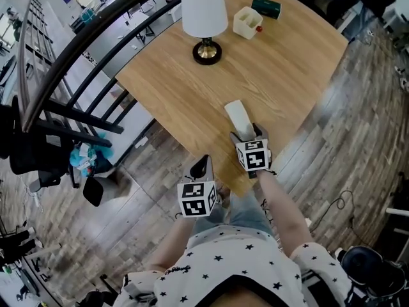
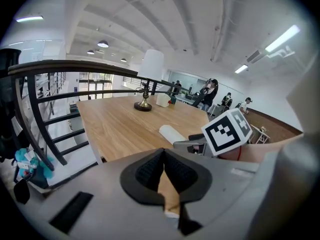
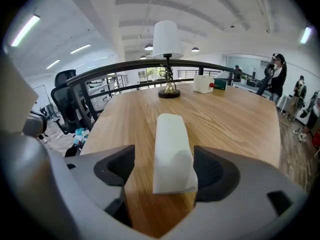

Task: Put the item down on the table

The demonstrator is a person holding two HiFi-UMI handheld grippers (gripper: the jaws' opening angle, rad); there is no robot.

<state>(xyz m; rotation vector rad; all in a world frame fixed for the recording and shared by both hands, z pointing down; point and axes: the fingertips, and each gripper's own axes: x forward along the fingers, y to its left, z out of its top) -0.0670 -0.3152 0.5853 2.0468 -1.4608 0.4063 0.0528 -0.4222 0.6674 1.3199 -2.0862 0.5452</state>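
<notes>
A white folded, pillow-shaped item (image 1: 239, 118) lies flat on the wooden table (image 1: 281, 69) close to its near edge. My right gripper (image 1: 246, 133) stands open around the item's near end. In the right gripper view the item (image 3: 171, 149) sits between the two dark pads (image 3: 116, 170); table wood shows between it and the left pad, and it lies close beside the right one. My left gripper (image 1: 203, 166) hangs off the table's near corner, over the floor. Its jaws (image 2: 163, 171) are shut with nothing between them, and the item (image 2: 171, 133) shows ahead of it.
A table lamp (image 1: 204, 19) with a white shade stands at the far side, with a white box (image 1: 246, 22) and a dark green box (image 1: 266, 7) to its right. A black railing (image 1: 77, 50) runs along the table's left. The table's near edge lies just under my grippers.
</notes>
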